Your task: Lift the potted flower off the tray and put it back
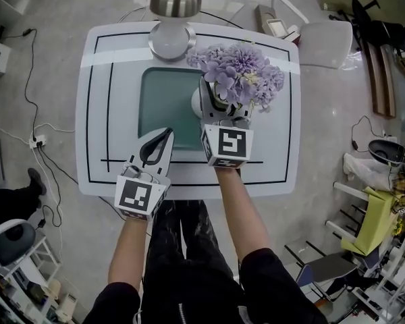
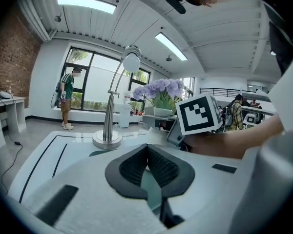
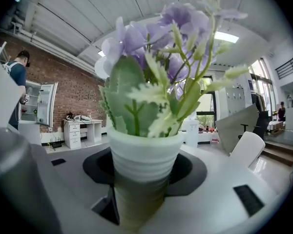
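Potted flower (image 1: 237, 77): purple, white pot, upright, green tray (image 1: 163, 106) right edge.

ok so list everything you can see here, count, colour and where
table: 1, white with black lines, under everything
tray: 1, teal, table centre
potted flower: 1, purple blooms in a white pot, at the tray's right side
lamp: 1, silver, table's far edge
chair: 1, white, beyond the table's far right corner
power strip: 1, white, floor left of the table
left gripper: 1, white, fingers together and empty, at the tray's near edge
right gripper: 1, white, fingers closed on the pot
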A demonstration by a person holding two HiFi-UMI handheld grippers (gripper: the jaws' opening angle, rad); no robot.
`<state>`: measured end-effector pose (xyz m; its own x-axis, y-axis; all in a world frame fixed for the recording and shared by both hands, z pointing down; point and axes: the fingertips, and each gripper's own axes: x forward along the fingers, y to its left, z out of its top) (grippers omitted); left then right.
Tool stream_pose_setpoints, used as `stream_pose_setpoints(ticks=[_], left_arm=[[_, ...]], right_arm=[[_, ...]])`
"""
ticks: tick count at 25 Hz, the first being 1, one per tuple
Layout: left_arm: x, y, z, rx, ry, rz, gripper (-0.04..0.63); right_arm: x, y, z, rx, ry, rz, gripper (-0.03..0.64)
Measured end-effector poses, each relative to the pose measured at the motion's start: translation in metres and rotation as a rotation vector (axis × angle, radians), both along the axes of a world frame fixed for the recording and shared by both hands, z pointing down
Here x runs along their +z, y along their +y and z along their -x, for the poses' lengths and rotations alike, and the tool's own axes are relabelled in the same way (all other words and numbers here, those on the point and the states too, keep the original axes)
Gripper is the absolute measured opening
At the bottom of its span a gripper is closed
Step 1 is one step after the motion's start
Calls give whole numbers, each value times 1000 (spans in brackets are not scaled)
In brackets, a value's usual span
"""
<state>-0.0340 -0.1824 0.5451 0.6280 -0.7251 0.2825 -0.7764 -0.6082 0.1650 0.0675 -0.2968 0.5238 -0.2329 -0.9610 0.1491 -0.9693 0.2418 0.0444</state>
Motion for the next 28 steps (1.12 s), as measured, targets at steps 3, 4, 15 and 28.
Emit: stream_pose_setpoints(ticks=[3,4,15,28], left_arm=[[-3,0,-1,0,0,-2,6],[-5,0,-1,0,0,-3,6],[-46,6,-20,9,5,-29,6],[-102,34,-41,2,16,-96,6]], right_arm=[[-6,5,-1,-12,11,-4,239],[-8,7,-2,-13,14,-5,239],[-52,51,-20,-35,20,16,239],[-104,143,-33,-25,-9,39,239]])
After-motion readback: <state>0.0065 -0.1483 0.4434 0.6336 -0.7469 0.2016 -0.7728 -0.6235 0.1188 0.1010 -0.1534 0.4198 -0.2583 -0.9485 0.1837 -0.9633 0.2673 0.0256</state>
